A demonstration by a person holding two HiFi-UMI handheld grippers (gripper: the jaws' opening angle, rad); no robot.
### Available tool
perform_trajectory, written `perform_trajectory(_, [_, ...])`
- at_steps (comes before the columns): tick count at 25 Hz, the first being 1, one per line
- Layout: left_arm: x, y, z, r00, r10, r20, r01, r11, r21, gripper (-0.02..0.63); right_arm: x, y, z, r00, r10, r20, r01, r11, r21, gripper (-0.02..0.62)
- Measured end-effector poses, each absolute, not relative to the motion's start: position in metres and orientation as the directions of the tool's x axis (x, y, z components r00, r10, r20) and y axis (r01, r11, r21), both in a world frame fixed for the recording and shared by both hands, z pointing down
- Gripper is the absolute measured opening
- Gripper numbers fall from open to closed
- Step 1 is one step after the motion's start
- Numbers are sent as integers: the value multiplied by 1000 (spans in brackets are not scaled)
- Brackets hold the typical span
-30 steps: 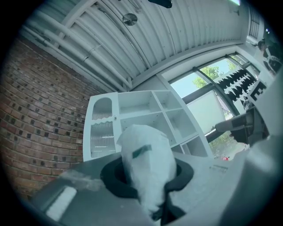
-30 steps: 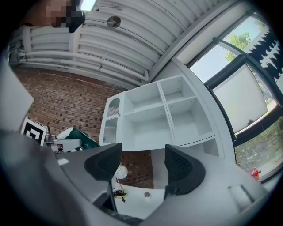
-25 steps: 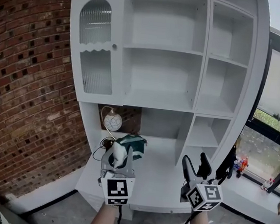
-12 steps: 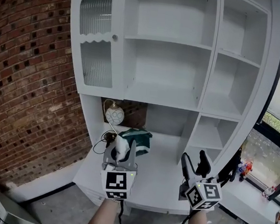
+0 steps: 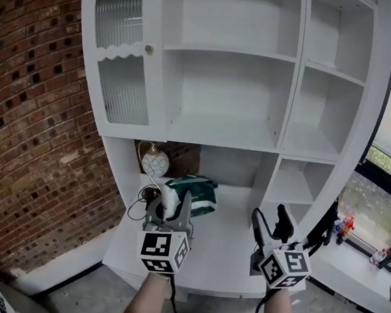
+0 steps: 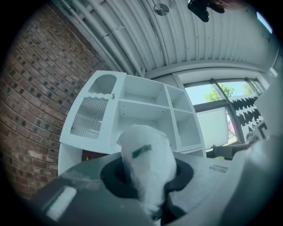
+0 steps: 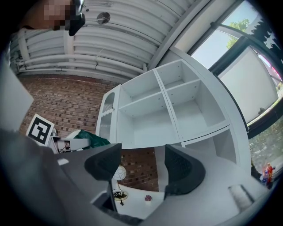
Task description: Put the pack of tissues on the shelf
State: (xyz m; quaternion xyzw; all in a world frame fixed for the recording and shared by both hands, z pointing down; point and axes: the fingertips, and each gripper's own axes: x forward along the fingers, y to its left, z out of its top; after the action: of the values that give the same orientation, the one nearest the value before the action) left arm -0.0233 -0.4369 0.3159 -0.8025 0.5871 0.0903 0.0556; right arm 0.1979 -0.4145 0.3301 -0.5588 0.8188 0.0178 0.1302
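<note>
Pinching the pack of tissues by its soft white end, left gripper fingers nearly closed, held low before the shelf; right gripper spread wide, empty; risks: wrapper slipping from the pinch; drooping green end snagging the shelf edge.

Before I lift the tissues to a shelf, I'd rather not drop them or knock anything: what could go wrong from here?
1. The left gripper pinches the pack of tissues only at its white end, and the green bulk sticks out sideways. It may sag, swing or slip free.
2. The lamp stands just behind the pack, so a careless sweep upward could clip it.
</note>
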Motion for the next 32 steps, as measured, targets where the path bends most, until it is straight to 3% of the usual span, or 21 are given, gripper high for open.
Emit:
perform_trajectory(18, [-7,-497,313,536,-799,-273,-707,-602,373,107,128,-476,315,-443,-864,-240,-872,477,-108,298])
perform_trajectory(20, [-5,-500,314,558,-785,-269,-683,-619,388,107,122,-481,317,-455,-859,-235,-865,489,-113,270])
perform_trajectory(27, [-2,-502,312,608,-726,-321,-557,-678,480,107,99,-488,324,-512,-830,-222,-827,546,-132,269])
perform_trajectory(32, [-1,-504,315,626,-705,-333,-510,-693,509,107,98,-490,324,-513,-825,-238,-819,553,-153,222])
